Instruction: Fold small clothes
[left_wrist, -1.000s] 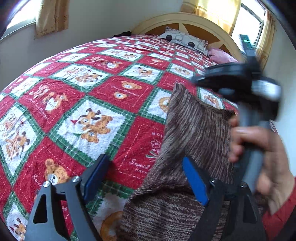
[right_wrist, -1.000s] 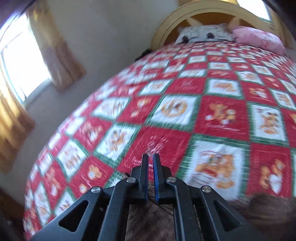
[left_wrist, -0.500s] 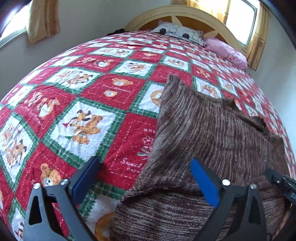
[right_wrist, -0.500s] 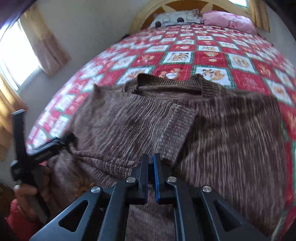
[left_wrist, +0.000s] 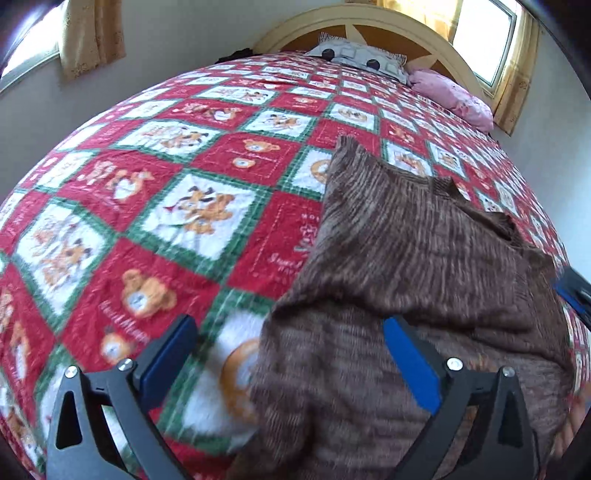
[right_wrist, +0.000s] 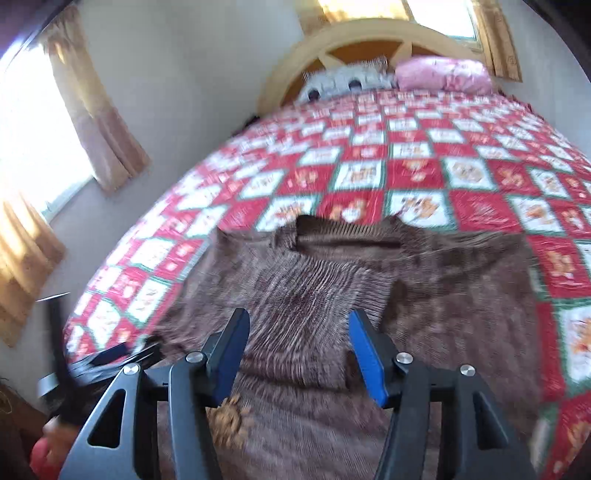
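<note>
A brown knit sweater (left_wrist: 413, 258) lies flat on the quilt, neck toward the headboard, with one side folded over its body (right_wrist: 314, 288). My left gripper (left_wrist: 284, 332) stands wide open over the sweater's left edge, with nothing pinched. My right gripper (right_wrist: 297, 321) hovers over the folded part. Its jaws are opening, and the knit lies below them, not pressed by the pads. An orange patch (right_wrist: 229, 417) shows on the sweater near the right gripper. Each gripper is visible at the edge of the other view: the right gripper (left_wrist: 572, 291) and the left gripper (right_wrist: 110, 354).
A red, green and white bear-patterned quilt (left_wrist: 192, 206) covers the bed. A grey pillow (left_wrist: 354, 59) and a pink pillow (left_wrist: 454, 96) lie at the curved headboard (right_wrist: 354, 40). Curtained windows (right_wrist: 29, 147) line the wall on the left. A person's hand (right_wrist: 55, 432) holds the left gripper.
The right gripper swung across over the sweater, stayed shut above the folded part, and now its jaws have parted. The left gripper widened slightly and shifted a little; the right hand left its view.
</note>
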